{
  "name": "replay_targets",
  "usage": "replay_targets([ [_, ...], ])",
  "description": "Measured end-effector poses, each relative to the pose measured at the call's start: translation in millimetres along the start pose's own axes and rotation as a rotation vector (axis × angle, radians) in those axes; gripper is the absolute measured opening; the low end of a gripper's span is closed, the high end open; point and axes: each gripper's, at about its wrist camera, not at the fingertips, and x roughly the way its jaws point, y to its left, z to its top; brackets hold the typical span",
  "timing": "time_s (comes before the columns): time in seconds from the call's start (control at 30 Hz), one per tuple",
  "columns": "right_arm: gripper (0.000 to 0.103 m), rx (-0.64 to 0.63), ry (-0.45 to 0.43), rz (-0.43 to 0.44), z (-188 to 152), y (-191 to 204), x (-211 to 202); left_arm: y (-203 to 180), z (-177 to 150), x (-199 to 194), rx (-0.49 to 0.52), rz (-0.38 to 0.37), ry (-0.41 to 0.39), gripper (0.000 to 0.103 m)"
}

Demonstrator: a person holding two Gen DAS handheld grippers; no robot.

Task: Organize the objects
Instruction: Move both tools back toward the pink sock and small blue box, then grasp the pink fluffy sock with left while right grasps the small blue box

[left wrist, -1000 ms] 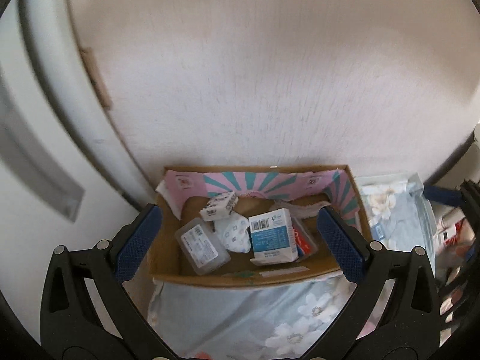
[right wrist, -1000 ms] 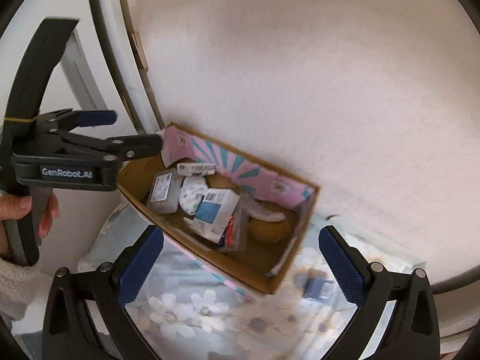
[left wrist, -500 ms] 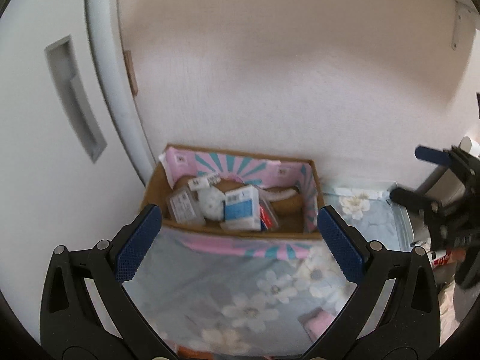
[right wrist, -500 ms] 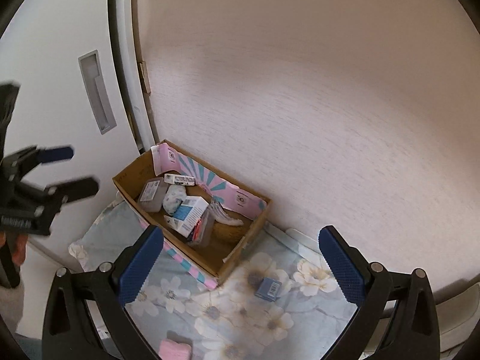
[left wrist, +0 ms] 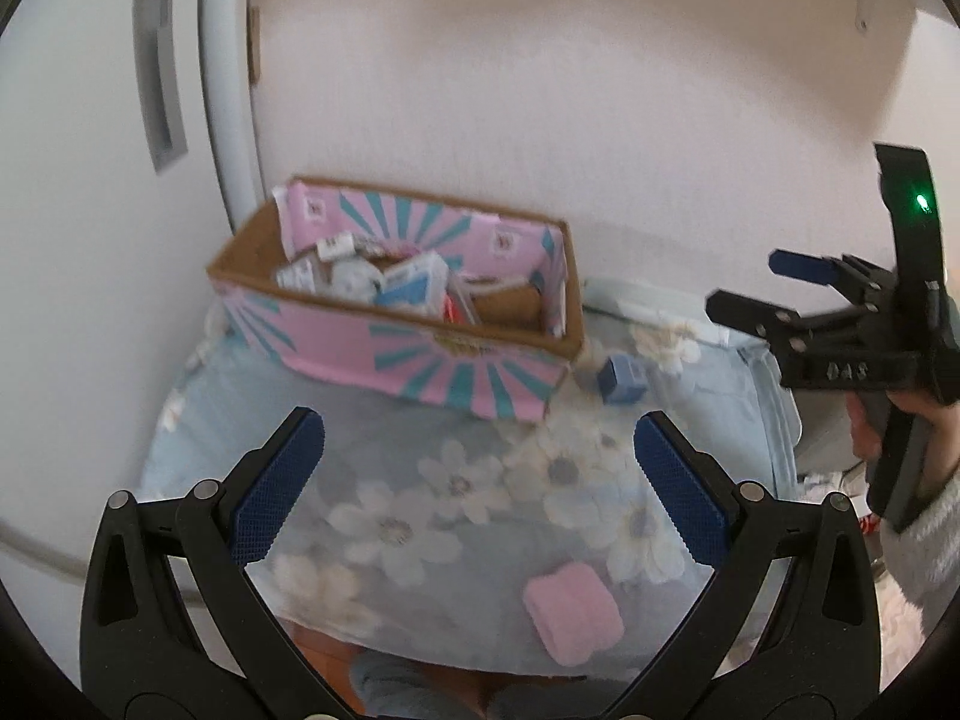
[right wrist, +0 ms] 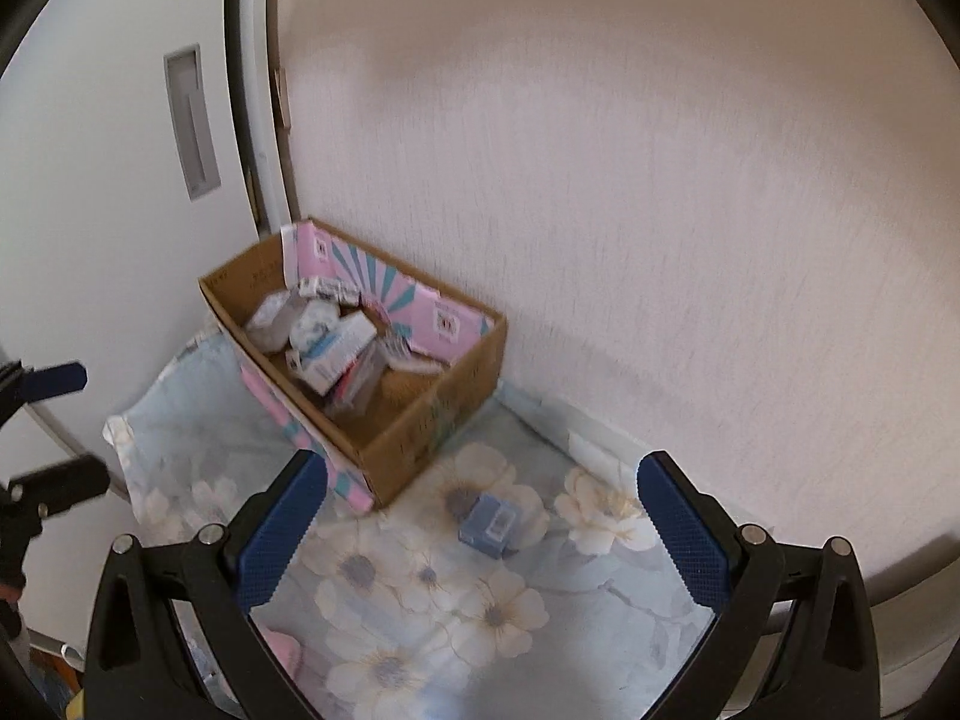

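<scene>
Much of the cardboard box's (left wrist: pixel 420 354) contents blur into a heap: white and blue cartons (right wrist: pixel 336 348) and clear plastic cases lie jumbled at its left end, their labels unreadable, and a brown rounded thing at the right end cannot be identified. The box is open-topped, plain corrugated brown on its short side, pink with teal sunburst stripes on its long faces, and it stands against a pale textured wall (right wrist: pixel 600 180) beside a white sliding door with a recessed rectangular handle (left wrist: pixel 159 66). It rests on a soft, light blue floral cloth (left wrist: pixel 480 498) printed with large white flowers. Just beside the box's right corner lies a small blue carton (right wrist: pixel 492 525), touching only the cloth. Near the cloth's front edge lies a pink, rounded, spongy-looking block (left wrist: pixel 573 612); in the right wrist view it is mostly cut off behind the gripper's frame. The left gripper (left wrist: pixel 480 480) hangs above the cloth with its ridged blue pads (left wrist: pixel 276 486) spread wide, empty. The right gripper (right wrist: pixel 483 534) is likewise spread wide and empty, over the blue carton; in the left wrist view it appears from the side, gripped by a hand (left wrist: pixel 900 420) in a fuzzy grey sleeve, partly cut off by the frame.
</scene>
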Motion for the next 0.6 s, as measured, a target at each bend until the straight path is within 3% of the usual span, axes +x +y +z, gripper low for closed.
replay_targets([
  [0.4,0.102,-0.032,0.032,0.056,-48.8,-6.7,69.2,-18.0,-95.5,43.1,0.024,-0.063,0.004,0.103],
  [0.6,0.096,-0.049,0.063,0.059,-67.5,-9.2,102.1,-36.2,-133.9,59.5,0.073,-0.102,0.016,0.103],
])
